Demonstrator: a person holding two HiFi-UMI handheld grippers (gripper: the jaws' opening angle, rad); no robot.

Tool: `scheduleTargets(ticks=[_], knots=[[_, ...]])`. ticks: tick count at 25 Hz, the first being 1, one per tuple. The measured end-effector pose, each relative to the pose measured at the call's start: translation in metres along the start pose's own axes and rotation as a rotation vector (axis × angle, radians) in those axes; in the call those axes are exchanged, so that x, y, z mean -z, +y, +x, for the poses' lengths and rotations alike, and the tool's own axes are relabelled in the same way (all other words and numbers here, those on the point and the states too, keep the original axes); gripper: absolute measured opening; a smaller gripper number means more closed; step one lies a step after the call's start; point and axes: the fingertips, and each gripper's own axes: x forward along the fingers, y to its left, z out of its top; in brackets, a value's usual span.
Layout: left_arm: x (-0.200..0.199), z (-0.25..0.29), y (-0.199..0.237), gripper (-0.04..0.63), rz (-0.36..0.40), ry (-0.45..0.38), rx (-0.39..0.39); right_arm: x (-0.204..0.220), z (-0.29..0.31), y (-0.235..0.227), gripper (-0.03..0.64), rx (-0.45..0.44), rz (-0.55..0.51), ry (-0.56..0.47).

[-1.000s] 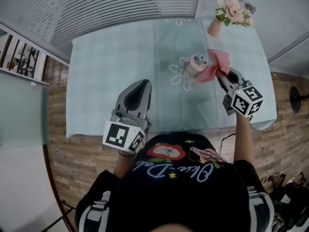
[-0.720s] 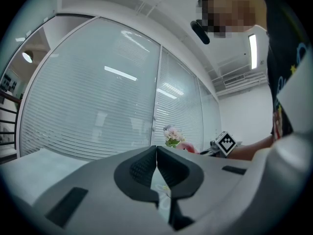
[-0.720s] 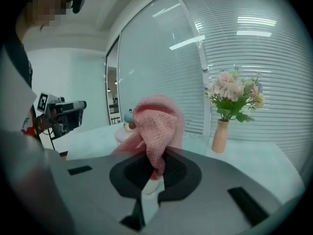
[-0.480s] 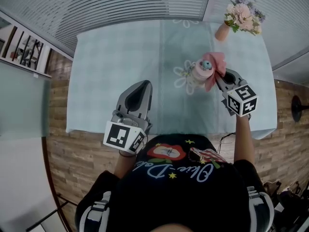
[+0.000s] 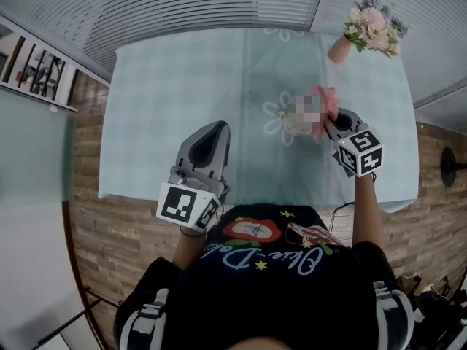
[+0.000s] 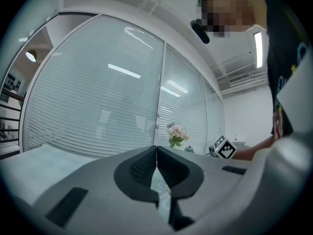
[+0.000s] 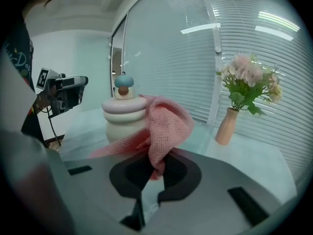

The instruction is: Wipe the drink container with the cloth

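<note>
Bright, even indoor light fell from ceiling strips [image 6: 258, 43]; reflections streaked the glass wall [image 6: 98, 106]; fisheye edges curved and darkened.

Black printed T-shirt [image 5: 277, 283]; grey left gripper [image 5: 219, 125], right gripper [image 5: 327, 122], each bearing black-and-white marker cube [image 5: 360, 152].

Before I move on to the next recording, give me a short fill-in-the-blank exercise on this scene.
1. The right tongs are shut on a ____ cloth.
2. The left tongs are ____ and hold nothing.
3. In the right gripper view the cloth is on the ____ side of the drink container.
4. The vase holds ____.

Missing words: pink; shut; right; flowers.
</note>
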Motion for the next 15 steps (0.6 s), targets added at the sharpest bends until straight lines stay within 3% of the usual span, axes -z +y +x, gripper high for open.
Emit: scheduleTargets(ticks=[15], knots=[[0.0,0.003,0.003,0.005,0.008,0.009,-0.021,0.045,0.03,0.005,0.015,-0.033,-0.104,0.199]])
